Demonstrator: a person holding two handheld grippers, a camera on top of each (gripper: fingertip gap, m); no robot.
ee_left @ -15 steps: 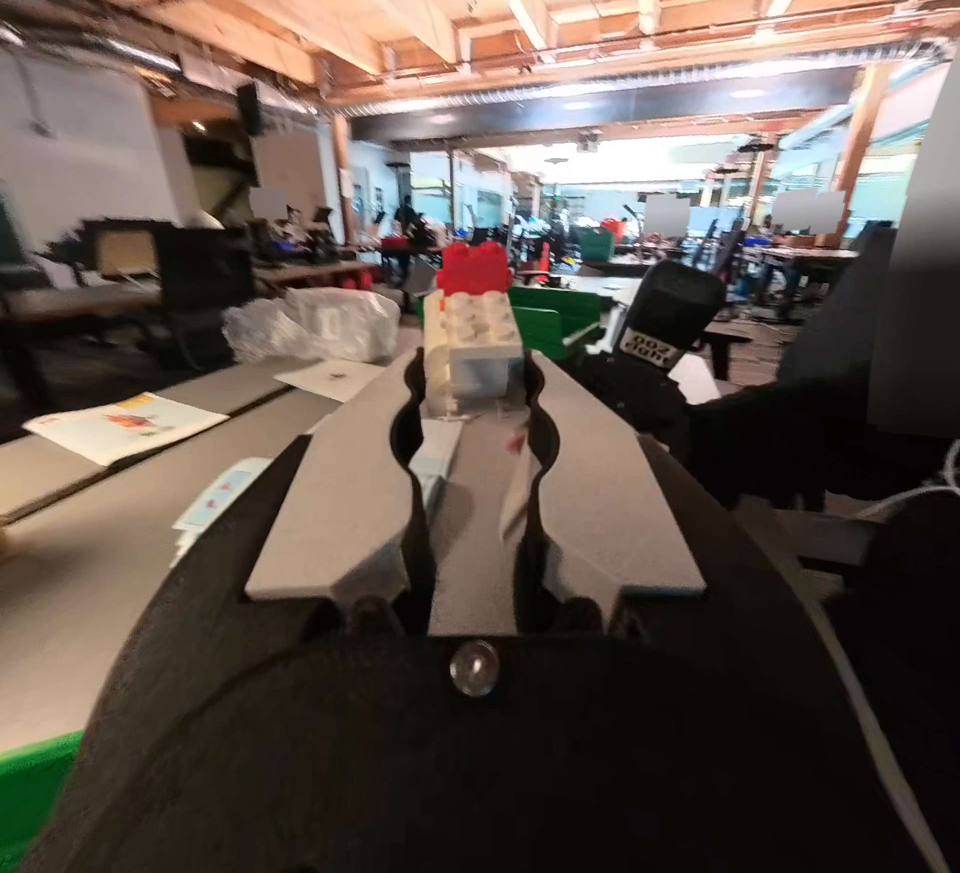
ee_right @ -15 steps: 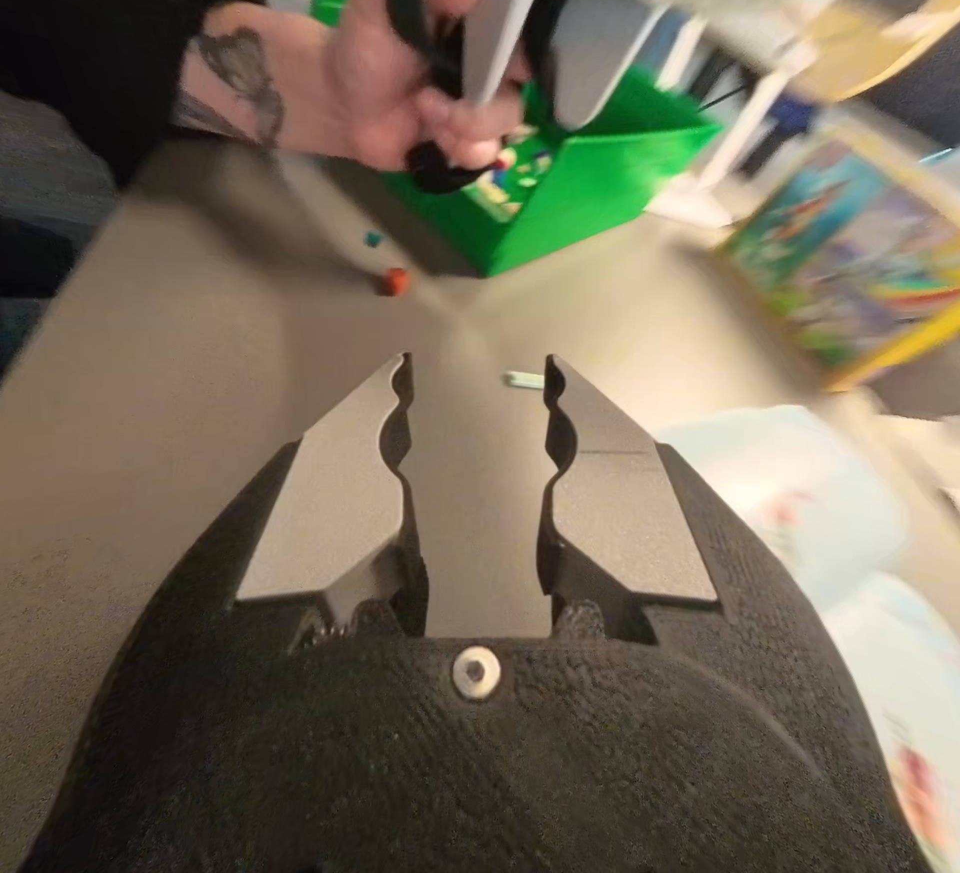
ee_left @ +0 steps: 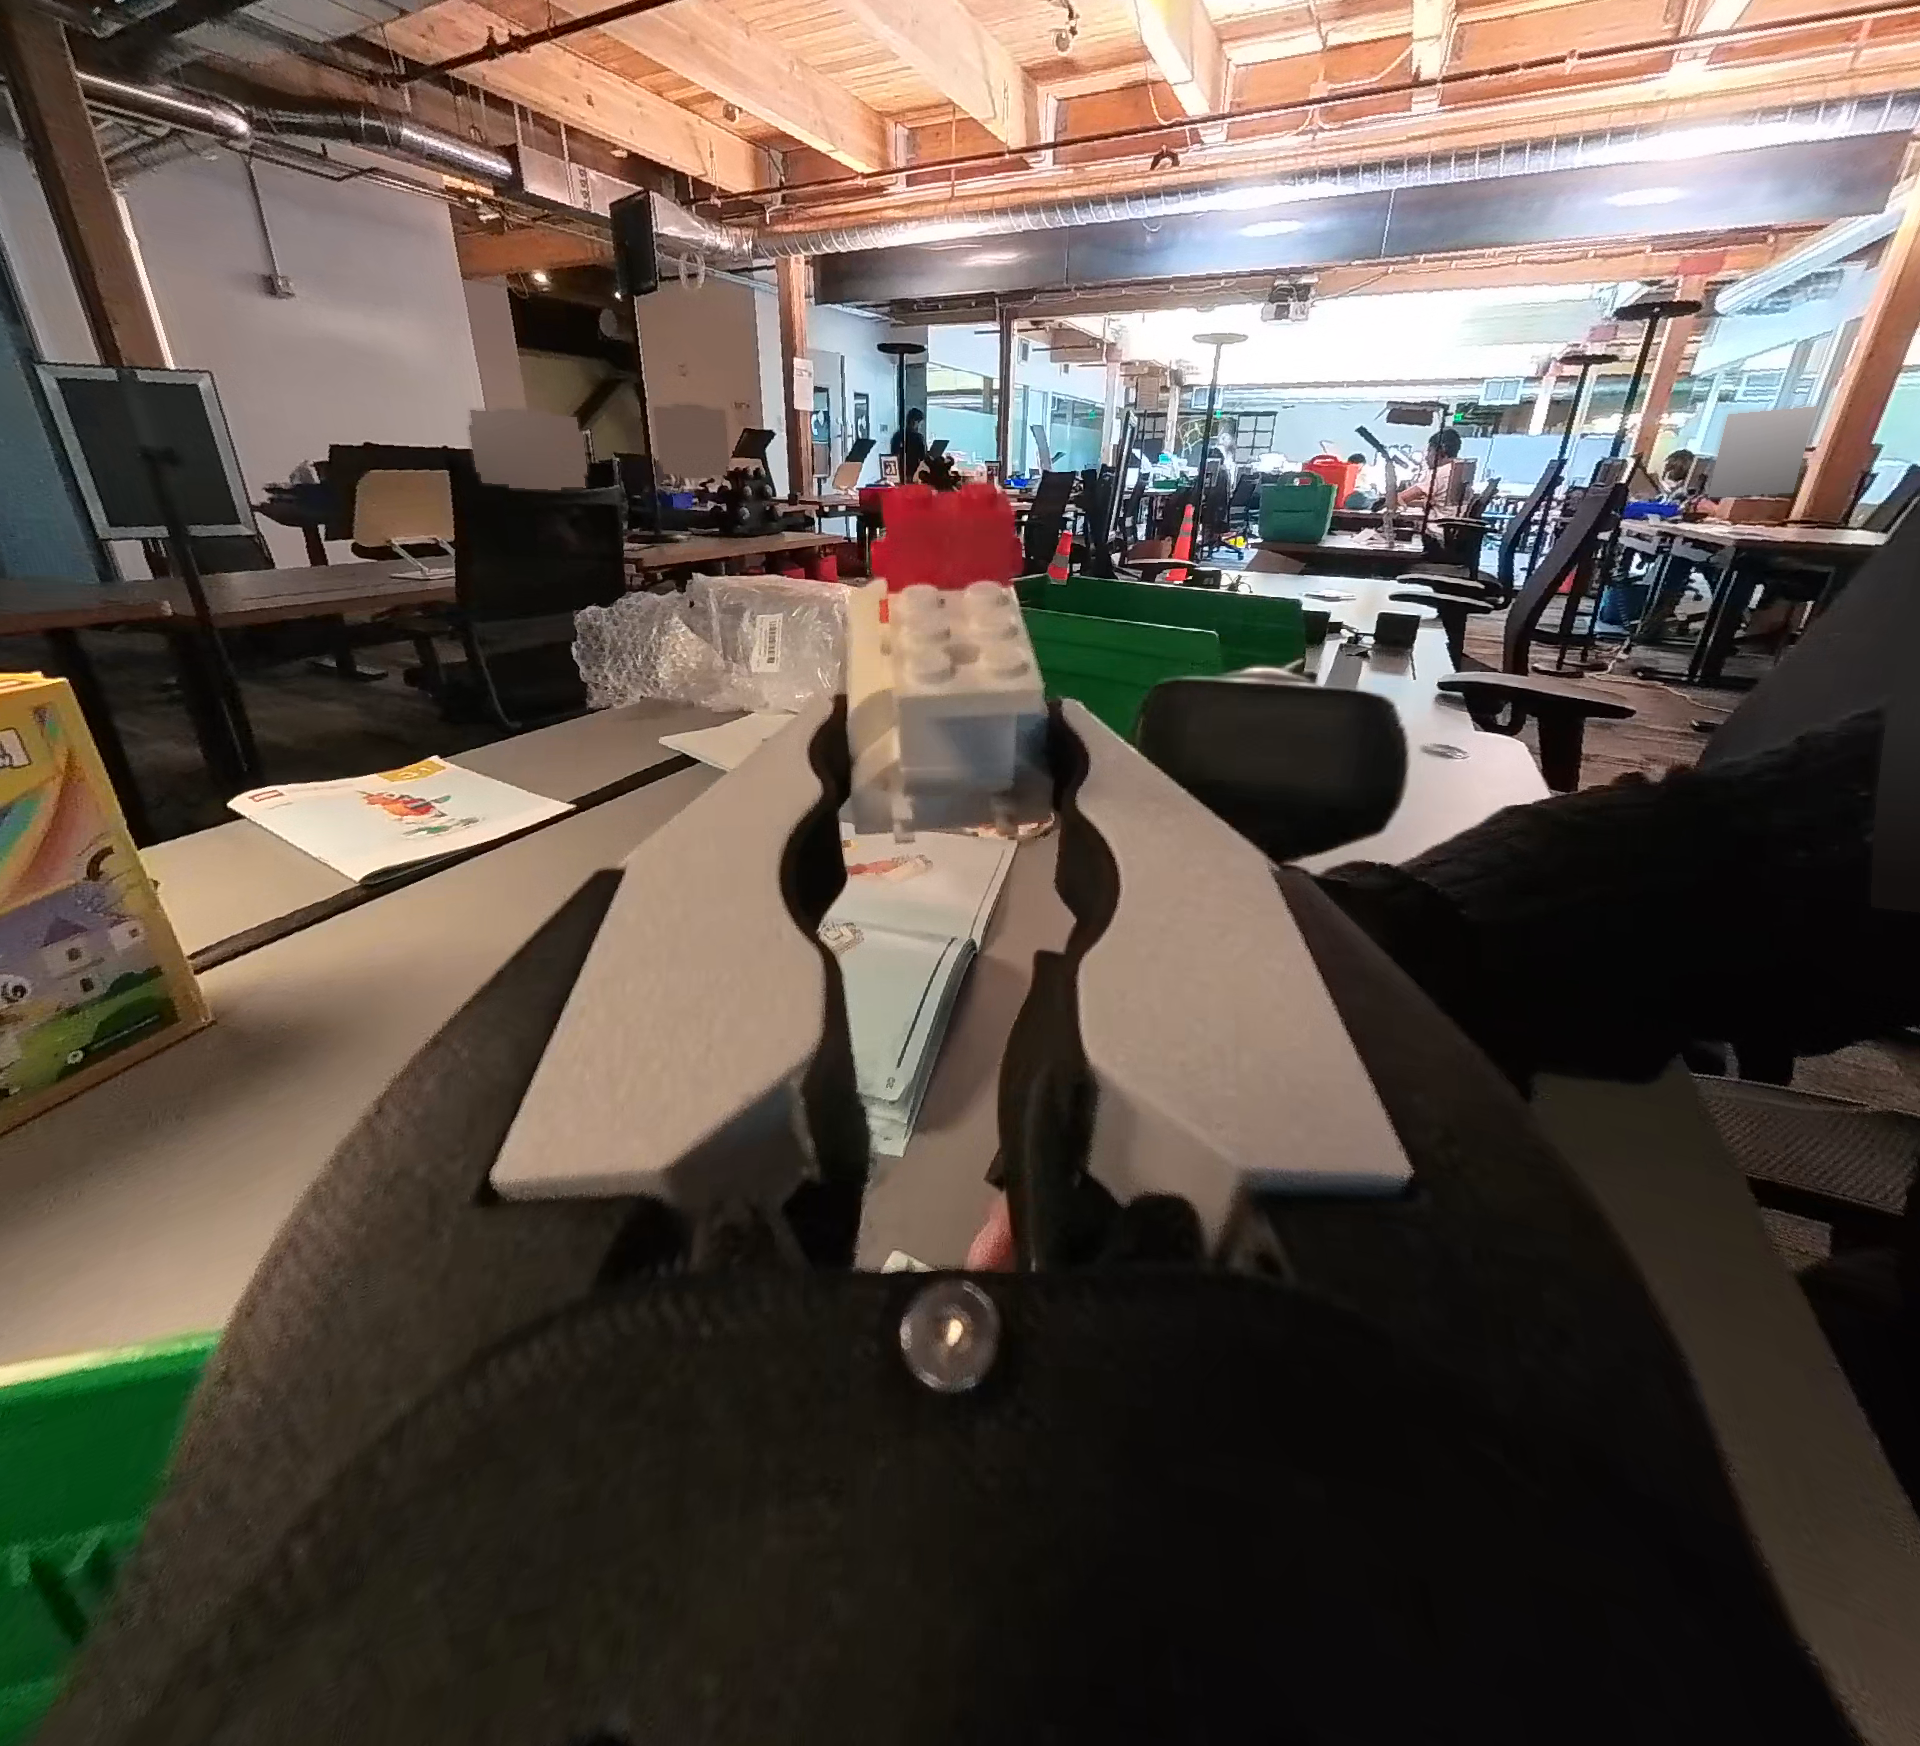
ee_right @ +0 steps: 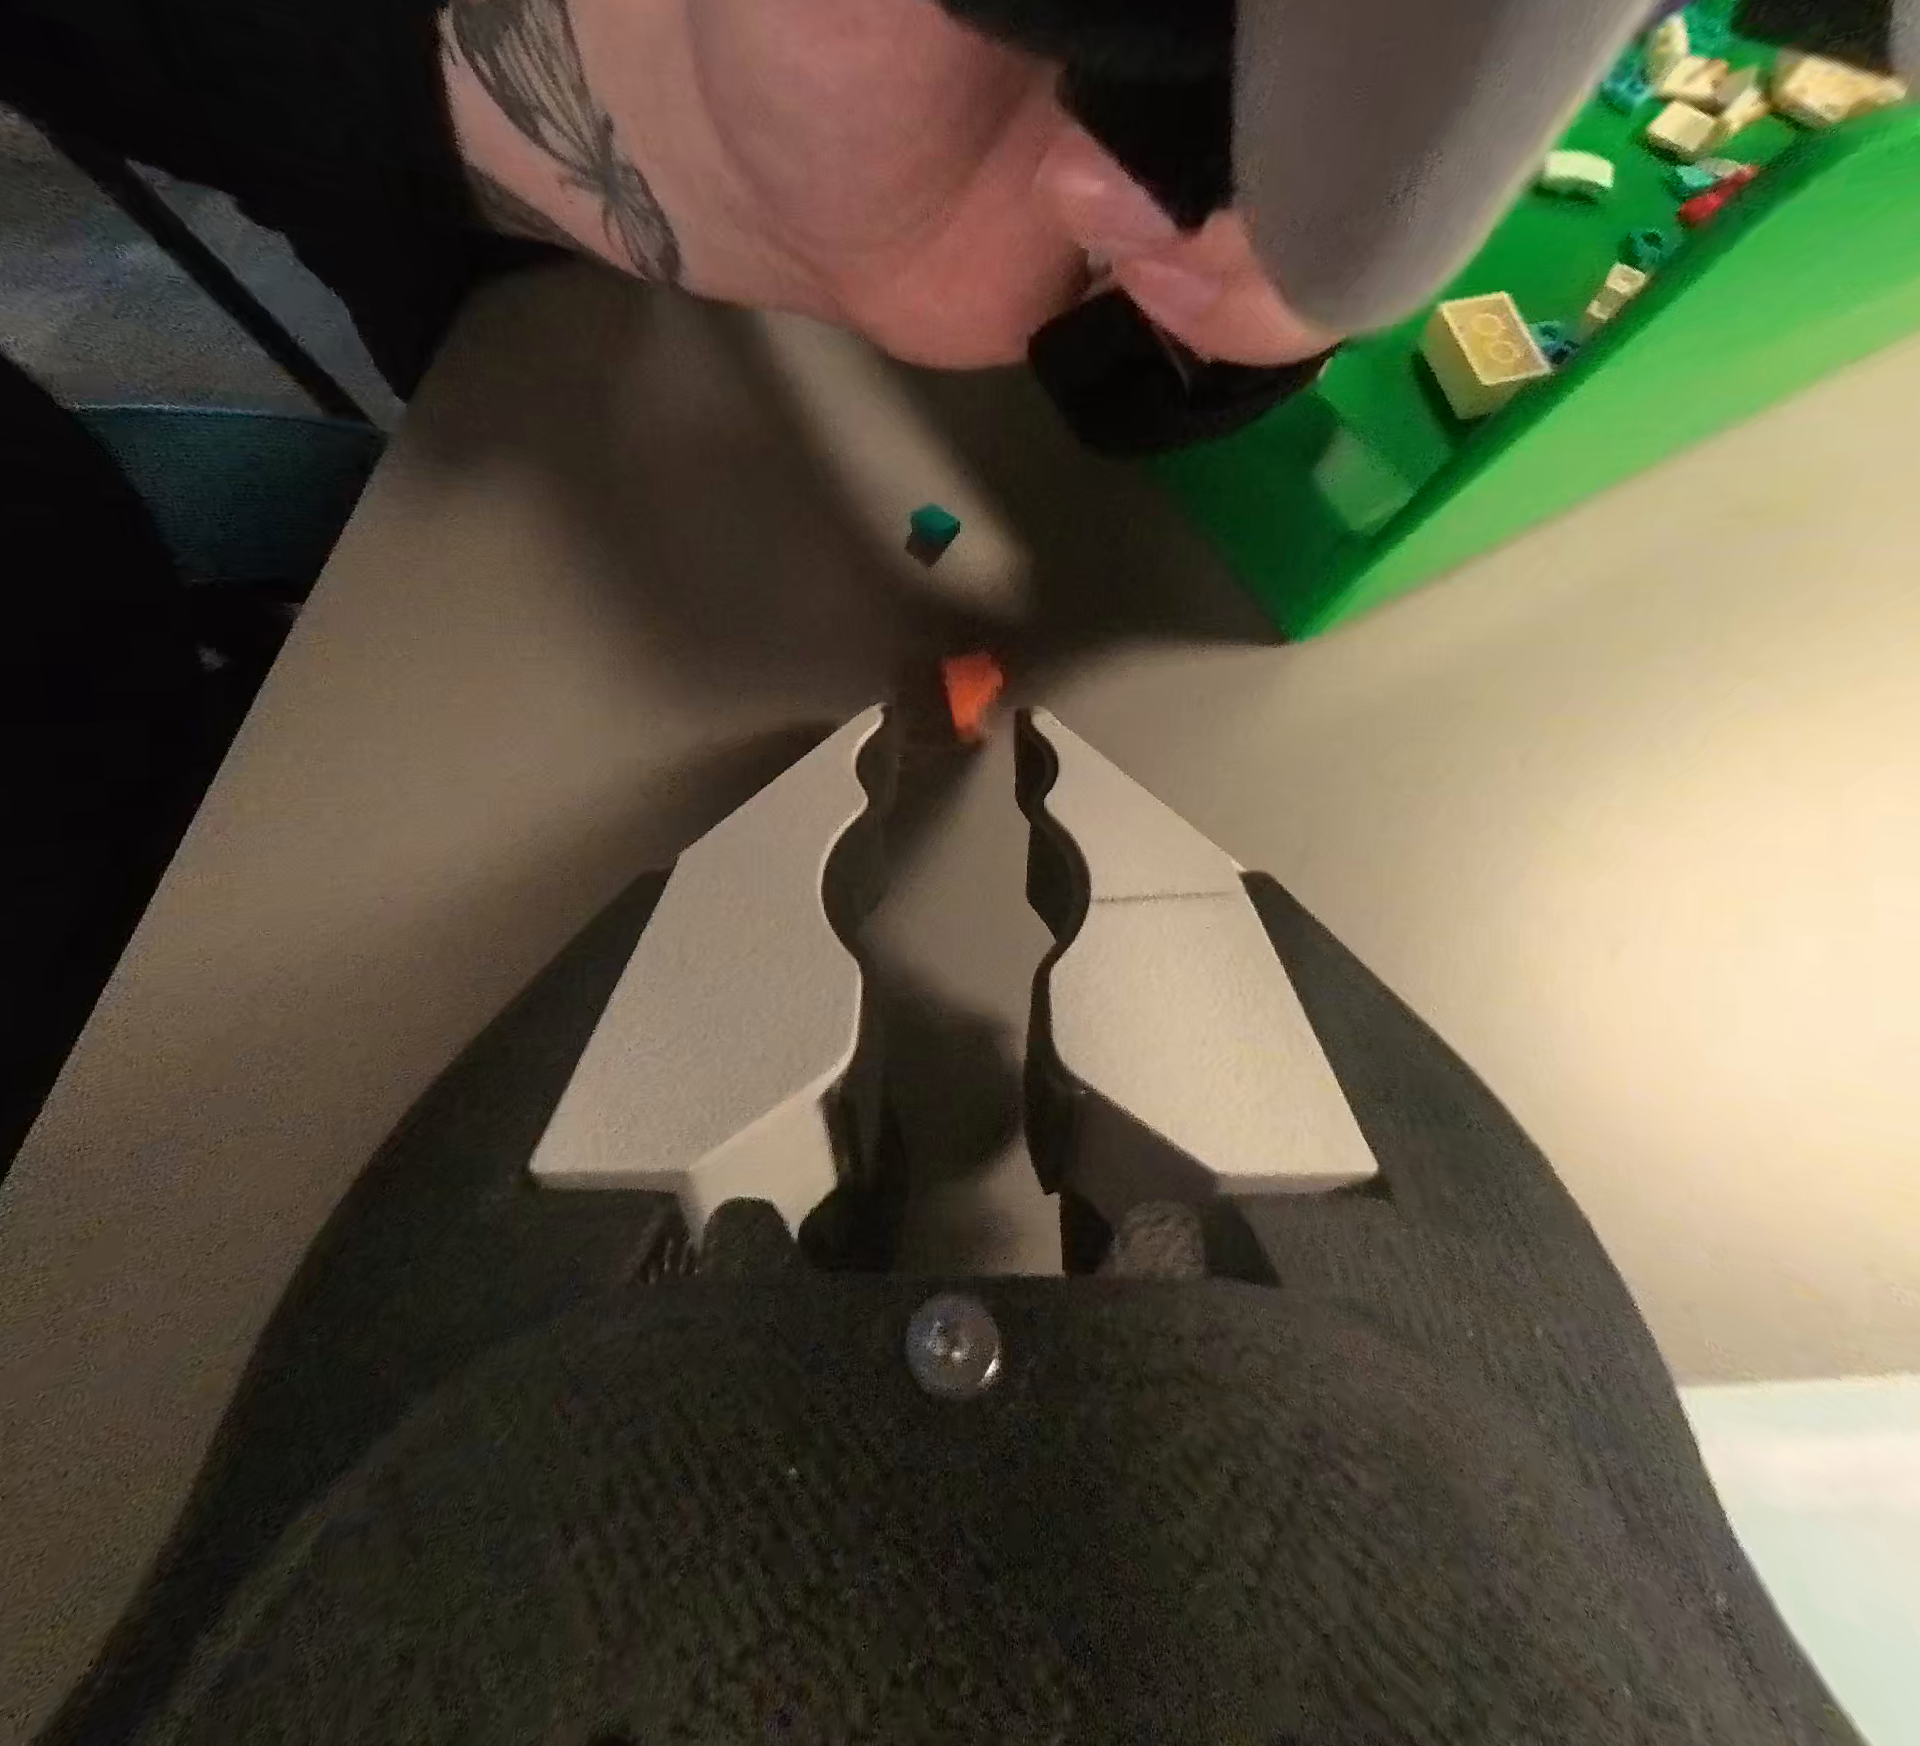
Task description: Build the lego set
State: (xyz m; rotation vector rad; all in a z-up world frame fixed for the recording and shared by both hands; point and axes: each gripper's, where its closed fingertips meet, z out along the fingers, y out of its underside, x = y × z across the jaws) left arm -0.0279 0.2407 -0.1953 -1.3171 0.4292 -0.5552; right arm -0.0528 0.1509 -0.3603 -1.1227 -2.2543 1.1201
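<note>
Bright green plastic bin (ee_right: 1558,491), upper right on grey table (ee_right: 1455,865): loose cream, teal, red bricks inside. Left gripper (ee_left: 951,761) clamps white-and-red lego block stack (ee_left: 951,699), raised above table. Right gripper (ee_right: 954,728) parted, small orange lego piece (ee_right: 971,690) on table just beyond tips.

A grey table (ee_left: 312,1052) is stretching across the foreground, and beyond it an open workshop hall is spreading out under a ceiling of bare wooden beams (ee_left: 914,3) and silver ducts (ee_left: 343,127). Left of the table's far end a white wall (ee_left: 332,314) is standing behind a dark framed board on a stand (ee_left: 145,449), while farther back rows of desks and black office chairs (ee_left: 1527,491) are filling the floor. Bright daylight is pouring in through the far windows (ee_left: 1382,346).
</note>
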